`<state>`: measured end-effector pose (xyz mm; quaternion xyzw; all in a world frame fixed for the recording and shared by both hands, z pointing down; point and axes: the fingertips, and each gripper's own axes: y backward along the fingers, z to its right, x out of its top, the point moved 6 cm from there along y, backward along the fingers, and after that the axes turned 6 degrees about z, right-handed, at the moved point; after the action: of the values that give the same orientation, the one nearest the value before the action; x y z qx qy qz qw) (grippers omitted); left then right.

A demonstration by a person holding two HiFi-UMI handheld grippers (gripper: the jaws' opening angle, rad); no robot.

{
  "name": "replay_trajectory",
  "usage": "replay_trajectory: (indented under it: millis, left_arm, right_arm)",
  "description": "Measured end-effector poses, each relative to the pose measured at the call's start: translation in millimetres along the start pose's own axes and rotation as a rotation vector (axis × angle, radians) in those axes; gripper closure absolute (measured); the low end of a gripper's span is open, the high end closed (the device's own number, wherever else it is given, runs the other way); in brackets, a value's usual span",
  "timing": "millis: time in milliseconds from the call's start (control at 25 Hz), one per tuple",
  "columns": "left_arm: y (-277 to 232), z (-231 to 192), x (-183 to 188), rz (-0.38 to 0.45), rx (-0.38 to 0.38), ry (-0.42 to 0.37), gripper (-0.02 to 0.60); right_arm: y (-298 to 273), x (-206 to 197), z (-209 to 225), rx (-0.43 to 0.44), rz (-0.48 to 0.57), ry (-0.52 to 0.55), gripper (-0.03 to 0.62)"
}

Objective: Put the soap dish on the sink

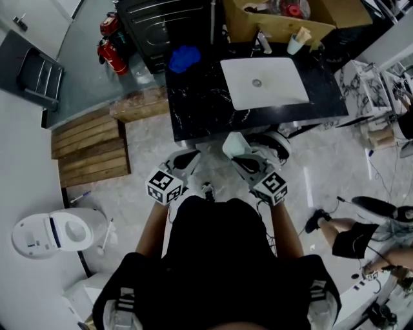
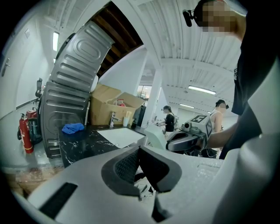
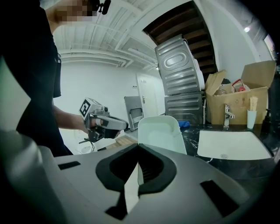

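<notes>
A pale green soap dish stands upright in my right gripper, whose jaws are shut on its lower edge. In the right gripper view the dish rises just beyond the pads. It hangs in front of the near edge of the black marble counter, which holds the white sink. My left gripper hovers to the dish's left with its jaws shut on nothing; its pads meet in the left gripper view. The sink lies ahead and to the right of the dish.
A faucet, a cup and a cardboard box line the counter's back; a blue cloth lies at its left. Wooden pallets, fire extinguishers and a toilet stand left. Another person's legs are right.
</notes>
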<state>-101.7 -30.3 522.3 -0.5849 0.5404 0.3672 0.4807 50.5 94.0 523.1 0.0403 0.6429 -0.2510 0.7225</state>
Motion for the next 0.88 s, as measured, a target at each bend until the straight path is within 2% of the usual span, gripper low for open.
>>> replay_trajectory:
  millis: [480,880]
  left_arm:
    - [18,-34,-3,0.003,0.005,0.008,0.581]
    - [28,-44,-1,0.003,0.023,0.018,0.581]
  right_arm:
    - [-37,0,-5,-0.007,-0.004,0.015,0.597]
    - [-50,2,-4,0.002,-0.019,0.011,0.597]
